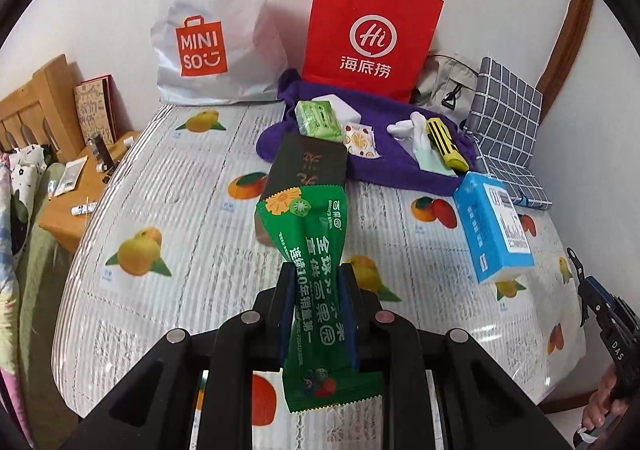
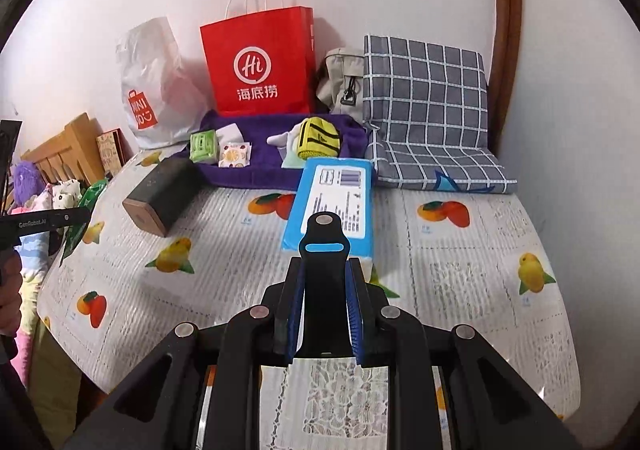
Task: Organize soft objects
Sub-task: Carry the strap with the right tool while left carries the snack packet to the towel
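My left gripper [image 1: 318,274] is shut on a green printed packet [image 1: 308,226], which hangs crumpled between the blue pads above the fruit-print tablecloth [image 1: 180,190]. In the right wrist view the same packet [image 2: 86,206] shows at the left edge. My right gripper [image 2: 325,266] is shut on a black strap with a blue slot [image 2: 324,238], held upright above the table. Just beyond it lies a blue tissue pack [image 2: 332,194], also seen as the blue pack [image 1: 492,226]. A purple towel [image 2: 256,170] at the back carries a green tissue pack [image 2: 203,146] and a yellow pouch [image 2: 318,140].
A dark box [image 2: 160,194] lies left of the blue pack. Against the wall stand a red paper bag [image 2: 258,66], a white Miniso bag [image 2: 156,98], a beige bag [image 2: 340,82] and a grey checked cushion [image 2: 428,110]. A wooden bedside stand [image 1: 68,210] is at the left.
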The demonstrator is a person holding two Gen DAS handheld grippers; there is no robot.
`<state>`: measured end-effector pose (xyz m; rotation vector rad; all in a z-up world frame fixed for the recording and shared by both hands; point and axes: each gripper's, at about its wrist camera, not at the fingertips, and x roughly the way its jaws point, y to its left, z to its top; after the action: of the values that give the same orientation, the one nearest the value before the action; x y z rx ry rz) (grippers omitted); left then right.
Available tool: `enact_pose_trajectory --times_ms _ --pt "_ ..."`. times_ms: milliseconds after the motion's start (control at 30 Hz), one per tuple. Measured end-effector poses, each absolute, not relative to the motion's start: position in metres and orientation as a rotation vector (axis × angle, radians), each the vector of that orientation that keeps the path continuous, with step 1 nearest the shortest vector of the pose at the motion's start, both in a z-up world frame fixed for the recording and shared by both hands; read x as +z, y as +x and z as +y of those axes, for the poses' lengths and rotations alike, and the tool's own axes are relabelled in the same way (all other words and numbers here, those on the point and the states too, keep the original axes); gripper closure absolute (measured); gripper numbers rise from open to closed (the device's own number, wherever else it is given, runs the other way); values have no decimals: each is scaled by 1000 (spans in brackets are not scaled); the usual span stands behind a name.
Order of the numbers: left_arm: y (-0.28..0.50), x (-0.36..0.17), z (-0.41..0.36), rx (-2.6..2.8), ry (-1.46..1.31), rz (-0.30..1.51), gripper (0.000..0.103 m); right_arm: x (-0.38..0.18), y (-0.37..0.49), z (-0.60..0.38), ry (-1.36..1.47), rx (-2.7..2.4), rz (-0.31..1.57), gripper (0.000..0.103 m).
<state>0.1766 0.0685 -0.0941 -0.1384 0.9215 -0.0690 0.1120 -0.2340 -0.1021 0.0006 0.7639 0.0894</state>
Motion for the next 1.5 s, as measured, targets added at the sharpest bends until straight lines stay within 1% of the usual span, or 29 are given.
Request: enact_pose_trajectory --times_ms 500,833,1500 --pt "216 -77 76 -36 -147 898 83 -85 160 -234 6 138 750 83" --pt "254 -77 80 -29 -158 894 83 -77 202 -222 -26 169 747 83" --pt "334 -62 52 -40 -95 837 83 -71 291 -196 1 253 727 83"
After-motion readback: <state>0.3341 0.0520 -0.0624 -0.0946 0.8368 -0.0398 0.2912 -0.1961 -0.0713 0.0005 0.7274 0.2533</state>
